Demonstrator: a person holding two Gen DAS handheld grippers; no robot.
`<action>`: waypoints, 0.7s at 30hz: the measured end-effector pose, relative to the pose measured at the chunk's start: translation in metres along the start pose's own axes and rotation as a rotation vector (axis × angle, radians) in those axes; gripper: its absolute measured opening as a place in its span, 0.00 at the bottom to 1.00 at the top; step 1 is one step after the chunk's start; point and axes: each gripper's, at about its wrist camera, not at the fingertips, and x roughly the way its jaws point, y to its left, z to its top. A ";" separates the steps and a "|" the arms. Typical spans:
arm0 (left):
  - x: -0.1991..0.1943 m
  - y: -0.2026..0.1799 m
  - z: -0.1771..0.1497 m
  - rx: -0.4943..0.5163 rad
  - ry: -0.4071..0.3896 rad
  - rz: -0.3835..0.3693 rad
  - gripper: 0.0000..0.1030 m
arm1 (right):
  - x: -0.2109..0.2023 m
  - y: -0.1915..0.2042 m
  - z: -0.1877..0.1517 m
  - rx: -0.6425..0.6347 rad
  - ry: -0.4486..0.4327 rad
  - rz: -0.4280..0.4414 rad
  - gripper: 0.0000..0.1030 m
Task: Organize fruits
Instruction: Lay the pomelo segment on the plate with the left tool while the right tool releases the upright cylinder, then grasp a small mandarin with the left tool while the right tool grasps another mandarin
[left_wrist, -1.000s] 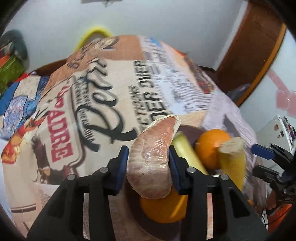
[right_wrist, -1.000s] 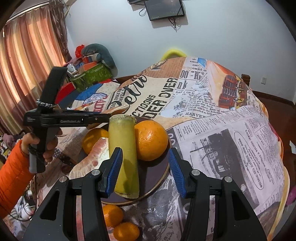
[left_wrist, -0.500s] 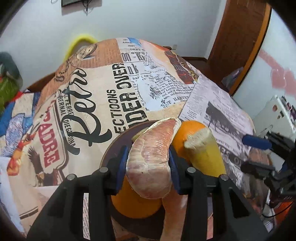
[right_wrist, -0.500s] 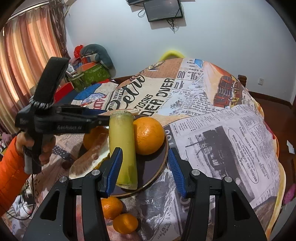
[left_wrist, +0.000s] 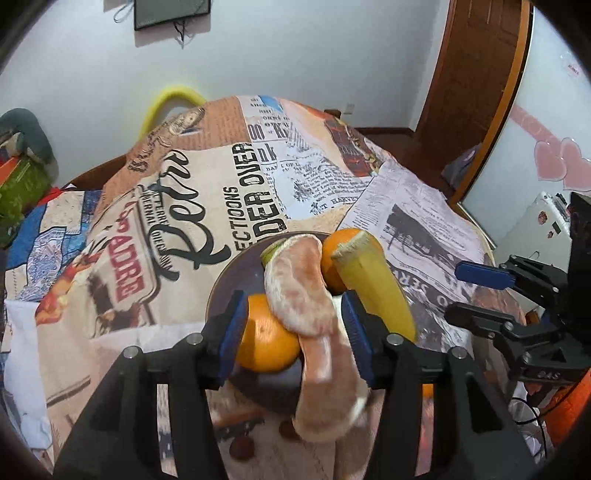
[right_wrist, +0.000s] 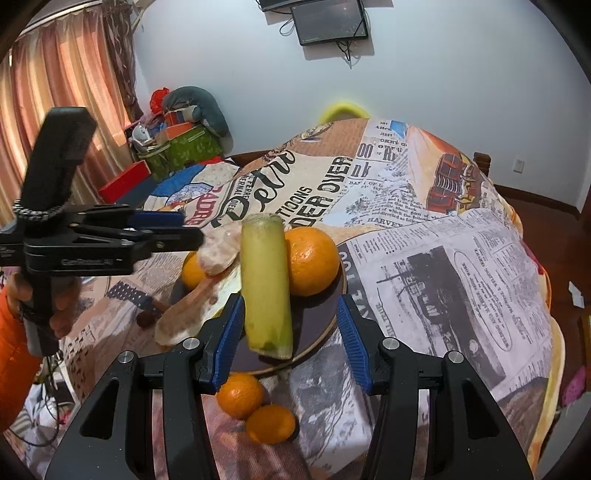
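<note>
Left gripper (left_wrist: 293, 325): jaws have just been opening; the blue pads now stand apart from the pomelo segment (left_wrist: 295, 280), which still sits between them. Gap shows on the left pad side; on the right pad side contact cannot be told.
Pomelo segment: peeled, pale pink, crescent shape. Long axis runs away from the left wrist camera, near end low, far tip raised over the plate (left_wrist: 236, 266). It lies on top of an orange (left_wrist: 266, 339) on the near part of the plate.
Second pomelo piece (left_wrist: 325, 387): blurred, below the left gripper, reaching off the plate's near edge onto the tabletop (left_wrist: 184, 206).
Right gripper (right_wrist: 290, 332): jaws partly apart, nothing between the pads; it hovers at the near rim of the plate, not touching the fruit.
Sugarcane piece (right_wrist: 266, 284): yellow-green cylinder, lying on the plate, long axis pointing away from the right wrist camera, near end at the plate's rim between the right pads' line of sight.
Large orange (right_wrist: 312, 260): on the plate, touching the sugarcane's right side.
Mandarins (right_wrist: 255, 406): two, on the tabletop, just beside the plate's near rim, touching each other.
Tabletop cover: newspaper-print cloth.
Person: orange sleeve (right_wrist: 14, 354), hand on the left gripper's handle.
</note>
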 end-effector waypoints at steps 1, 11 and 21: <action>-0.006 0.000 -0.004 -0.005 -0.006 0.007 0.52 | -0.002 0.002 -0.002 -0.002 0.002 -0.001 0.47; -0.041 -0.008 -0.053 -0.066 -0.032 0.042 0.55 | -0.015 0.014 -0.030 0.010 0.045 -0.024 0.47; -0.036 -0.026 -0.084 -0.082 -0.008 0.025 0.55 | -0.007 0.015 -0.059 0.038 0.111 -0.039 0.47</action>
